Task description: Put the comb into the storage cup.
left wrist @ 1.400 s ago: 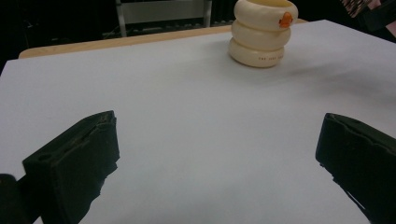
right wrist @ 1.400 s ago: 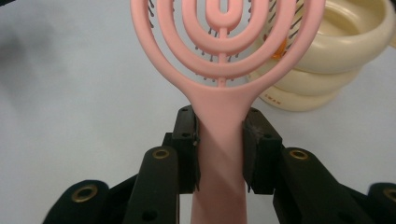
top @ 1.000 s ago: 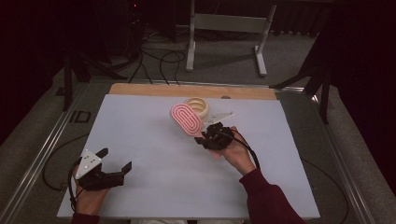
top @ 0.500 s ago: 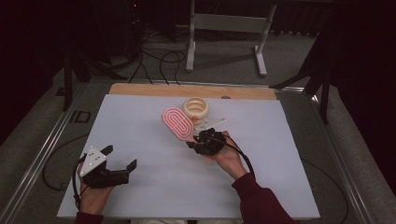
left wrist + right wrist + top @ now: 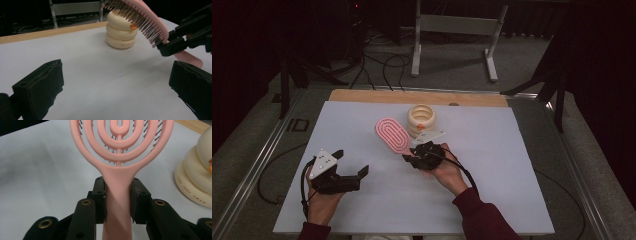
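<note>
Above the white table (image 5: 512,200), right fingers (image 5: 100,202) pinch the pink hairbrush (image 5: 393,136) handle; left fingers (image 5: 40,87) spread, seemingly empty.

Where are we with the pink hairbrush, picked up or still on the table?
Done: the right gripper is shut on the pink hairbrush at its handle, bristles down, head raised above the white table. In hand: carrying it near the cream ring stack. Left: setting it down. The left gripper is open and holds nothing.

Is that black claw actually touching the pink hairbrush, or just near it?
Touching. In the right gripper view, the right gripper has its two black jaws pressed flat against both sides of the pink hairbrush handle, with no gap on either side.
</note>
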`<move>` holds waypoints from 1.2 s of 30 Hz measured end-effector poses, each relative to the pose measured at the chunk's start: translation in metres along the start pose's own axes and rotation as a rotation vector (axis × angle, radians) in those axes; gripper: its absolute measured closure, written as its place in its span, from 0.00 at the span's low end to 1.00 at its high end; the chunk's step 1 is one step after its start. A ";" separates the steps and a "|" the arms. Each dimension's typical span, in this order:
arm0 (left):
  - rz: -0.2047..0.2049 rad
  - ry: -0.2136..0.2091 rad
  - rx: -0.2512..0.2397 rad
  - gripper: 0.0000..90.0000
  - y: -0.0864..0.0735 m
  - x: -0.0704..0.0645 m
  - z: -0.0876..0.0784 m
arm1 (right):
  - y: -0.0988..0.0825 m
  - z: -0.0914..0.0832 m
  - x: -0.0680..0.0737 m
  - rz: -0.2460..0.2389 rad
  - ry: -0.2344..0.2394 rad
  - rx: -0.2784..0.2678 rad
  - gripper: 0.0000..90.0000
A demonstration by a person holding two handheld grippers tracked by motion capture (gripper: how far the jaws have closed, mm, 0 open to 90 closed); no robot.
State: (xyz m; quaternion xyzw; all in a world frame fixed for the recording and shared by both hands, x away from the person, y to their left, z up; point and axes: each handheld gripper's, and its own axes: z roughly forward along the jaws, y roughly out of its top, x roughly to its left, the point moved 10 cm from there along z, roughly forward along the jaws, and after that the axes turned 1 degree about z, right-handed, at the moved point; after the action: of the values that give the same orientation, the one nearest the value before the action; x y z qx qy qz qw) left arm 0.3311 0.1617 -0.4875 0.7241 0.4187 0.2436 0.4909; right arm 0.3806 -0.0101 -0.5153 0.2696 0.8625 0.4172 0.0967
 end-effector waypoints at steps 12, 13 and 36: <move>-0.005 -0.021 0.005 0.00 0.009 -0.012 0.016 | 0.005 0.008 0.017 -0.007 0.021 -0.030 0.78; -0.003 -0.023 0.005 0.00 0.009 -0.012 0.016 | 0.006 0.009 0.019 -0.011 0.023 -0.033 0.78; -0.087 -0.045 -0.015 0.00 0.015 -0.014 0.022 | 0.017 0.025 0.053 -0.046 0.074 -0.082 0.78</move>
State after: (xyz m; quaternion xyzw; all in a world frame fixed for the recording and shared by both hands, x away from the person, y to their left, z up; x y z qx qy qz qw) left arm 0.3457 0.1364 -0.4816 0.7069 0.4367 0.2086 0.5157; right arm 0.3526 0.0440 -0.5150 0.2297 0.8536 0.4596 0.0852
